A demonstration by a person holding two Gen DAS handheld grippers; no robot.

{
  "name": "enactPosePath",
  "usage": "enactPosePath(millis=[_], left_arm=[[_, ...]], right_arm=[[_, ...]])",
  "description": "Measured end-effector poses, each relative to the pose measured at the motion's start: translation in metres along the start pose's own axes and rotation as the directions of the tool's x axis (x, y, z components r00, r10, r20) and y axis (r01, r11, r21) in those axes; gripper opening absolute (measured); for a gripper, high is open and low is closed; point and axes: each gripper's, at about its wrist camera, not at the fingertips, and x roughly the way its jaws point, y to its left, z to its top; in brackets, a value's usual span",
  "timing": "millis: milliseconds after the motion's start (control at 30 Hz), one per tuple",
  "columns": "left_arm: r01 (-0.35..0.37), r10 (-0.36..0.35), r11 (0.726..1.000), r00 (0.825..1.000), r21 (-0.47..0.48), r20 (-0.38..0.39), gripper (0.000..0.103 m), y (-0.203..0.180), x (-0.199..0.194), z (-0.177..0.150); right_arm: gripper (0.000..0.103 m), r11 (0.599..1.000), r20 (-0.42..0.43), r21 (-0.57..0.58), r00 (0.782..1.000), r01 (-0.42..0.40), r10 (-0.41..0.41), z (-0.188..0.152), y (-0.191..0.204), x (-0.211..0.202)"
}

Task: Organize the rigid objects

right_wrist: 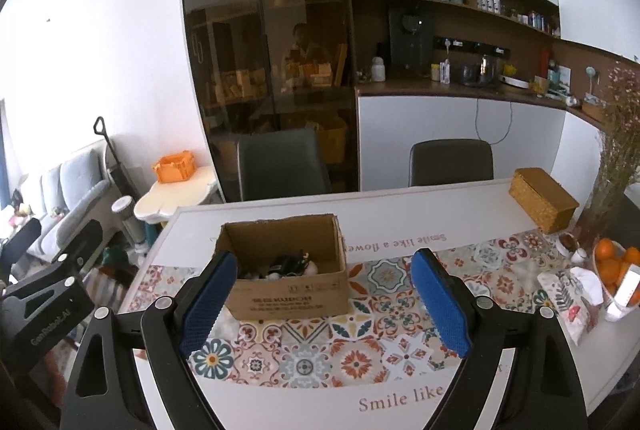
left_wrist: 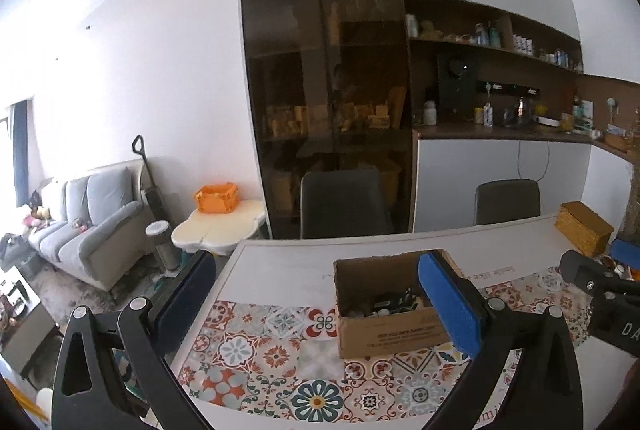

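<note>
An open cardboard box [right_wrist: 286, 270] sits on a tiled-pattern table [right_wrist: 400, 314], small dark and white items jumbled inside. The right gripper [right_wrist: 324, 304] hovers near it, jaws wide and empty, box at 11 o'clock. The left gripper [left_wrist: 320, 306] is also wide open and empty, box at 1 o'clock. A wicker box [right_wrist: 544, 204] stands at 2 o'clock.

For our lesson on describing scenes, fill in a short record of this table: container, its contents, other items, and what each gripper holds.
container: open brown cardboard box on the patterned tablecloth
contents: small dark and white objects, too small to identify
other items: woven tan lidded box; bowl of oranges
left gripper: open, empty
right gripper: open, empty
</note>
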Motion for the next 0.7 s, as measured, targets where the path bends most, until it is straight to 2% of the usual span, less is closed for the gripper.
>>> enactPosePath(millis=[333, 700], left_arm=[[0.020, -0.020, 1.000, 0.997, 0.009, 0.069, 0.103, 0.001, -0.024, -0.006], [0.041, -0.042, 0.999, 0.997, 0.012, 0.069, 0.103, 0.001, -0.028, -0.007]], right_arm=[[0.089, 1.000, 0.100, 0.003, 0.995, 0.002, -0.002, -0.012, -0.001, -0.038], [0.089, 1.000, 0.142, -0.016, 0.990, -0.007, 0.009, -0.013, 0.003, -0.045]])
